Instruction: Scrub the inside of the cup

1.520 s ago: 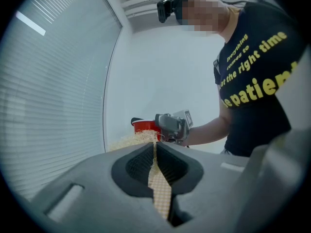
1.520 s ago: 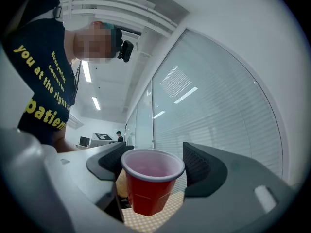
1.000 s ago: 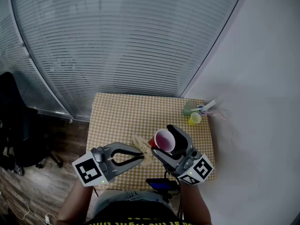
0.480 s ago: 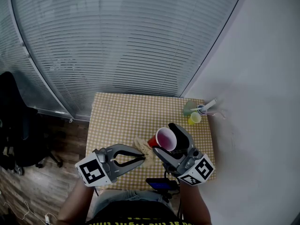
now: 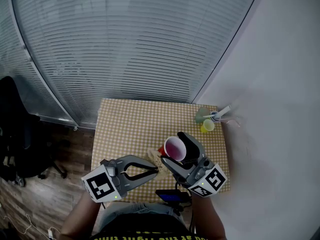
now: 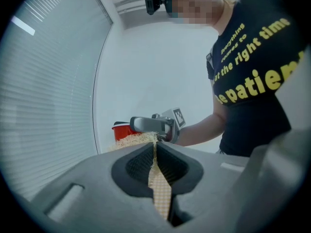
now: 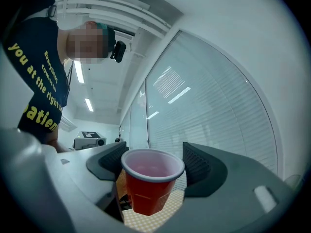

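Left gripper (image 5: pixel 156 170), pinching the scrub pad (image 6: pixel 133 140), has edged toward the cup (image 5: pixel 174 147).
Right gripper (image 7: pixel 151 155) clamps it; I'd enter centred.

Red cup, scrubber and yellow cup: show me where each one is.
red cup (image 7: pixel 147 194): right gripper view, red side wall
scrubber (image 6: pixel 132 140): left gripper view, pale fibrous tuft
yellow cup (image 5: pixel 207 127): head view, its body

Red cup (image 7: pixel 148 193), pale pink inside, white rim. Straw-beige fibrous scrubber (image 6: pixel 130 140). Small tan-and-cream check on the desk (image 5: pixel 131 124). Grey left gripper (image 5: pixel 155 170) and right gripper (image 5: pixel 173 149), fingers (image 7: pixel 197 161) lined black and ribbed, cubes with black-and-white square markers. Far corner: yellow small cup (image 5: pixel 207 127), pale green object (image 5: pixel 201 115). Black shirt (image 6: pixel 252 125), yellow lettering. Pale grey blinds (image 5: pixel 125 44), horizontal lines. Brown wood floor (image 5: pixel 45 194). Black chair (image 5: pixel 15 134).
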A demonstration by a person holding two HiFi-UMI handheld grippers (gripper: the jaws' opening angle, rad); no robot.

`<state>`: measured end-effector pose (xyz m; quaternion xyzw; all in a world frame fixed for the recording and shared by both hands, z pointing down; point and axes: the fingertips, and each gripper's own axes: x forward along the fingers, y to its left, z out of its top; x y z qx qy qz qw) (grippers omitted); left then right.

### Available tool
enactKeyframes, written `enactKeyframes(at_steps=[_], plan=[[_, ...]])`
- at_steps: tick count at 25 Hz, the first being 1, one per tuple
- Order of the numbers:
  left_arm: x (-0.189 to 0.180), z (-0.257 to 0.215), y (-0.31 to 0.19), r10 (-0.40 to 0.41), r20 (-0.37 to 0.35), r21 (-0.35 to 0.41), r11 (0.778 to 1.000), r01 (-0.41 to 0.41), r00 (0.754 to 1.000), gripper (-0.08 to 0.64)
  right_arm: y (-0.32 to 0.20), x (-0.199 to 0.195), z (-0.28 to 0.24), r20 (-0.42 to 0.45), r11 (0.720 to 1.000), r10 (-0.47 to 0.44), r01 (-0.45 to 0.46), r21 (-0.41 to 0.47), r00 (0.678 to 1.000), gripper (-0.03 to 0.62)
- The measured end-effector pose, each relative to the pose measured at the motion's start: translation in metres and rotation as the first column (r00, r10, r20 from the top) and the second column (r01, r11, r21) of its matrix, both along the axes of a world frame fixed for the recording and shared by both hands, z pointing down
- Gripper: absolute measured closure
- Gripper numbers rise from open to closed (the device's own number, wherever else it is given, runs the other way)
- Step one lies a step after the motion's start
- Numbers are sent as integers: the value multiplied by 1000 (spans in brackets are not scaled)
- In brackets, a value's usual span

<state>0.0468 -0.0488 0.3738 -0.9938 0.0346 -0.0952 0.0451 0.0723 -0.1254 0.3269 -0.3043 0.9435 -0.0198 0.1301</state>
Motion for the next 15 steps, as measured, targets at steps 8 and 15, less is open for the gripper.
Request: enactKeyframes(at_steps=[8,15], plan=[[13,8,12,46,66,47,998,-49,997,543,2,3,-9,19,1000,1,-1,2,1000,222],[9,19,6,33,71,22,999,-34,997,543,5,12,-27,72,1000,6,-7,25,997,222]])
